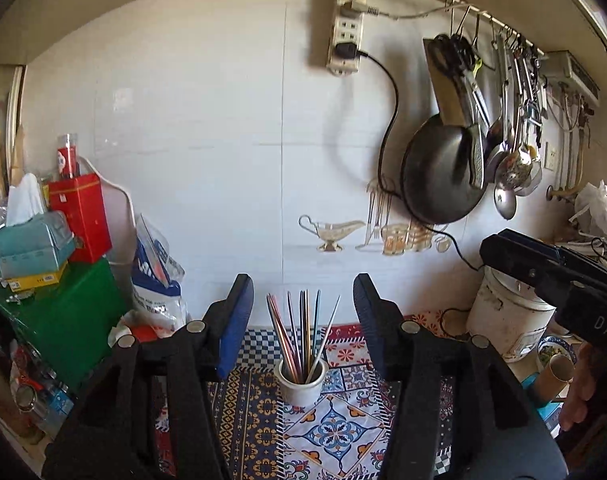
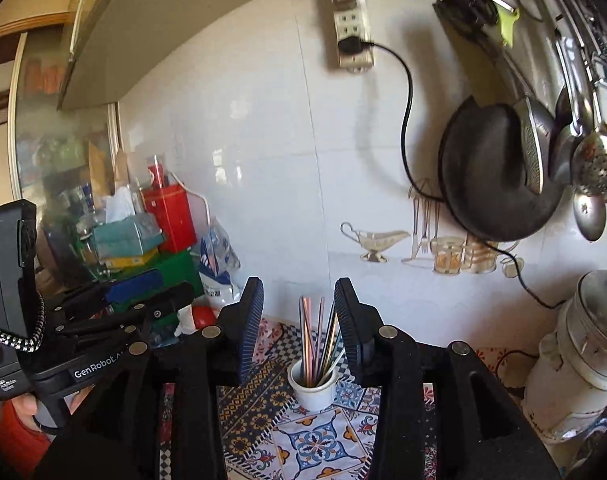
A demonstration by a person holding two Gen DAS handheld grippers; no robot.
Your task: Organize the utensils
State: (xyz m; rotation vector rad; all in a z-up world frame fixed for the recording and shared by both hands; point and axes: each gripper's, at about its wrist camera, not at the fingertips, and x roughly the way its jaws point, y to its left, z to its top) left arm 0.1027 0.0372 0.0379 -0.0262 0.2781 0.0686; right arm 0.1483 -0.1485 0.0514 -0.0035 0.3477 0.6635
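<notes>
1. The chopsticks (image 1: 301,336) stand bunched in a small white cup (image 1: 300,386), low in the middle of the left wrist view, fanned out with their tips leaning every way. In the right wrist view the same cup (image 2: 313,390) sits just below centre.
2. The cup rests on a patterned cloth (image 1: 335,432) that covers the bench, close to the white tiled wall (image 1: 207,128).
3. No loose utensil shows on the cloth in either view, so the sorting looks done or close to it; that is a judgement, since the near bench is hidden behind the gripper bodies.
4. The left gripper (image 1: 303,312) has its jaws partly apart, with nothing between the pads; the chopsticks only appear framed by them, well behind.
5. The right gripper (image 2: 299,316) is likewise partly open and empty, and it also shows at the right edge of the left wrist view (image 1: 551,268).
6. Doing this step well would mean keeping both grippers clear of the leaning sticks, because a brush against one could tip the light cup.
7. If another stick turns up, it would best go in from above, along the lean of the bunch.
8. Pans and ladles (image 1: 507,160) hang at upper right, apart from the cup.
</notes>
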